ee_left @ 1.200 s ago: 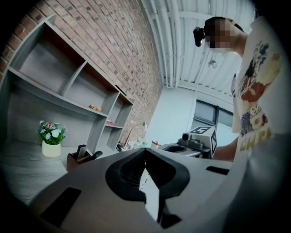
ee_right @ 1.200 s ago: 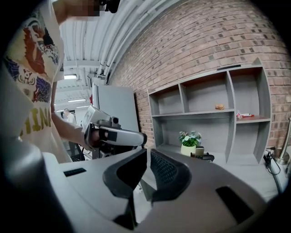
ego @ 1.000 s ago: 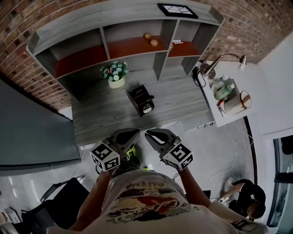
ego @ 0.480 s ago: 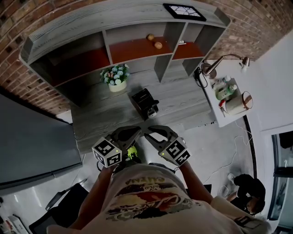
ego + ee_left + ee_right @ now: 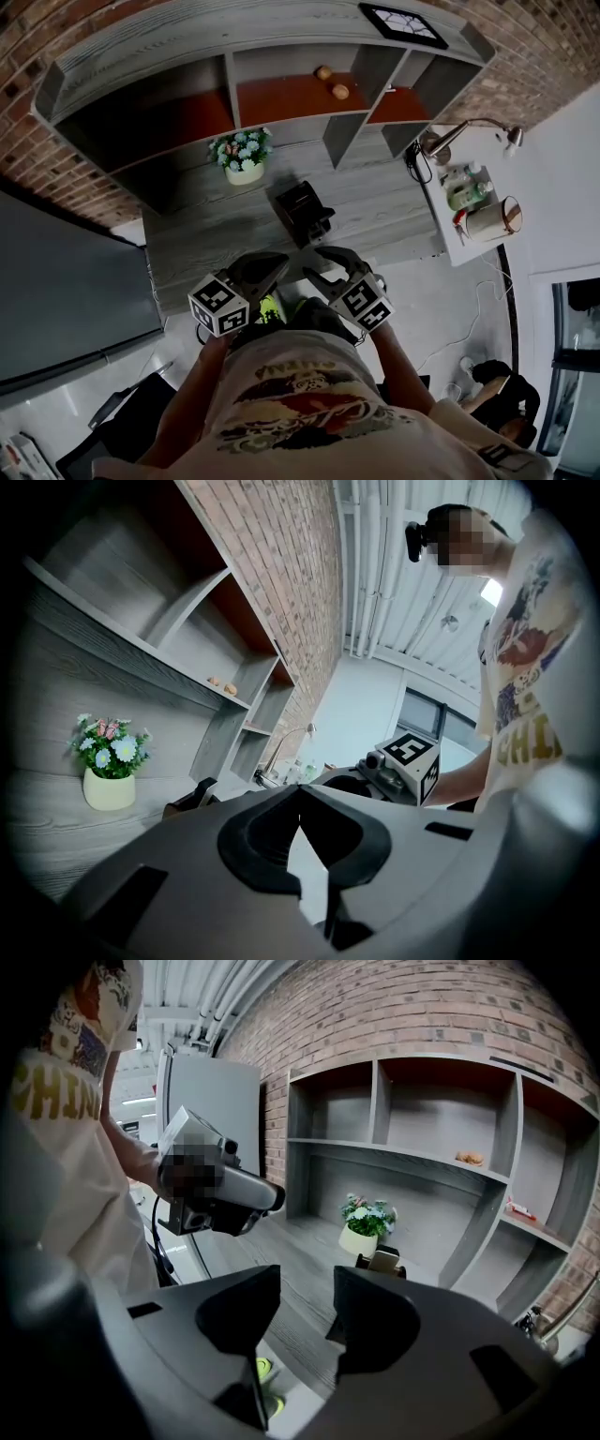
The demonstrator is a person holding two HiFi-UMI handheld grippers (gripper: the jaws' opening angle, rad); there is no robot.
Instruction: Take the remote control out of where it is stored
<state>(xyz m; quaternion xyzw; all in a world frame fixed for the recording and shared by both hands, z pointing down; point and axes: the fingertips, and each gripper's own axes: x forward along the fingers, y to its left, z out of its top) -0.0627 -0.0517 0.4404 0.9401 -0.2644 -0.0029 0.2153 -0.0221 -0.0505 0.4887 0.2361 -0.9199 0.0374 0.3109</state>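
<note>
Not started yet: remote [image 5: 384, 1261] sits in black holder [image 5: 302, 210], mid-worktop [image 5: 206, 234], untouched. R claw [image 5: 307, 1279] has just been opening, jaws apart w/ nothing between. L claw [image 5: 300, 792] together, empty. Reach, grip & lift-out all left.

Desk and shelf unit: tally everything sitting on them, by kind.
Flower pot: 1
Black holder: 1
Remote control: 1
Small round objects: 2
Small red-and-white item: 1
Framed picture: 1
Total: 7
</note>
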